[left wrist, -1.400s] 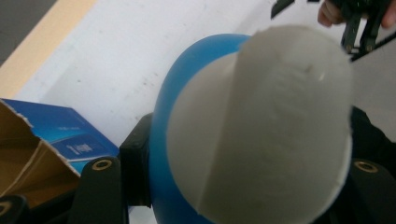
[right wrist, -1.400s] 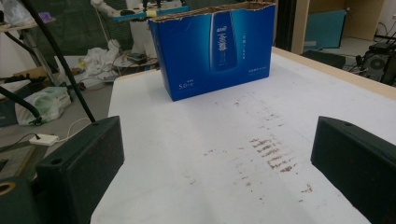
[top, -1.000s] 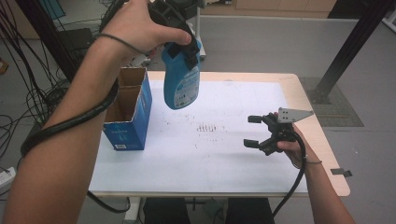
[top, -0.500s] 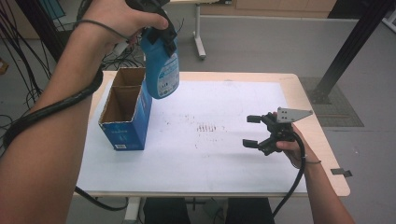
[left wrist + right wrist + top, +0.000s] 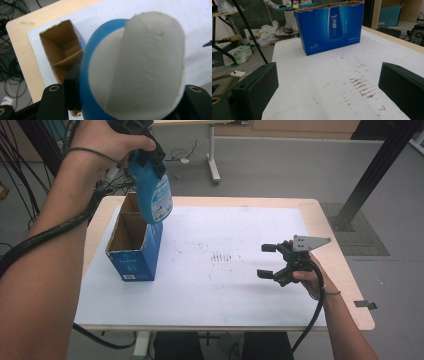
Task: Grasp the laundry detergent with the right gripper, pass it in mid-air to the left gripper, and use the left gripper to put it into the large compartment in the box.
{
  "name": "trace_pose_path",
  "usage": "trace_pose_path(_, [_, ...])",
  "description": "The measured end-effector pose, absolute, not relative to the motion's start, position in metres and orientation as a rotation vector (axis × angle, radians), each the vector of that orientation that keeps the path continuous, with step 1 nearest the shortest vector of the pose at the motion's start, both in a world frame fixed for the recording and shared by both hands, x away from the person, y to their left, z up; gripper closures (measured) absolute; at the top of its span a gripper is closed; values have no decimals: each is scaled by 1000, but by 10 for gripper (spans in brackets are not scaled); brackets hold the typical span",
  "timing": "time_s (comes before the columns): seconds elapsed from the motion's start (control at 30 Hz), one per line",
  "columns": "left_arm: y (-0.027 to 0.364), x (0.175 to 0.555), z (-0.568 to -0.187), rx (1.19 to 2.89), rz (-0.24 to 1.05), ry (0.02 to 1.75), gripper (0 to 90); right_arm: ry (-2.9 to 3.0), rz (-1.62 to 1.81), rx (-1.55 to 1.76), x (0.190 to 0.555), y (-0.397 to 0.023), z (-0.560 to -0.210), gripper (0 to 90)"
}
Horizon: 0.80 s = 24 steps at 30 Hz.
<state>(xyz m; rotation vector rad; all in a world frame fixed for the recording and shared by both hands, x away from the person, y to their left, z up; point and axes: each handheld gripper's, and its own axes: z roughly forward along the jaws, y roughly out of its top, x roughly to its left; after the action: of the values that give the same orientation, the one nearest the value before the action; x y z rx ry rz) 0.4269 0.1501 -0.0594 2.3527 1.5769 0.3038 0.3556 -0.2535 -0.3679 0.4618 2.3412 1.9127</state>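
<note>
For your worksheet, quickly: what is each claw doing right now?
Left claw: closed on the blue bottle, above the box.
Right claw: open, holding nothing.

A white sheet (image 5: 200, 285) with rust-brown smudges (image 5: 224, 256) covers the wooden counter (image 5: 345, 285) just ahead of the right gripper, while cables (image 5: 17, 185) litter the floor beyond.

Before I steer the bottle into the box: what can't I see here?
- Left gripper view: the blue bottle hides most of the box opening.
- High view: the left gripper is cut off by the top edge.
- Right gripper view: the box wall hides its inside.
</note>
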Motion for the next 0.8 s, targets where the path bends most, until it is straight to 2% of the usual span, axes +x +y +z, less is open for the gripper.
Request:
trace_pose_path(0.27, [172, 433, -70, 2288, 352, 1711, 373, 2341, 1915, 466, 356, -254, -368, 28])
trace_pose_path(0.8, [205, 445, -90, 2186, 365, 1875, 373, 2337, 1911, 476, 356, -256, -370, 28])
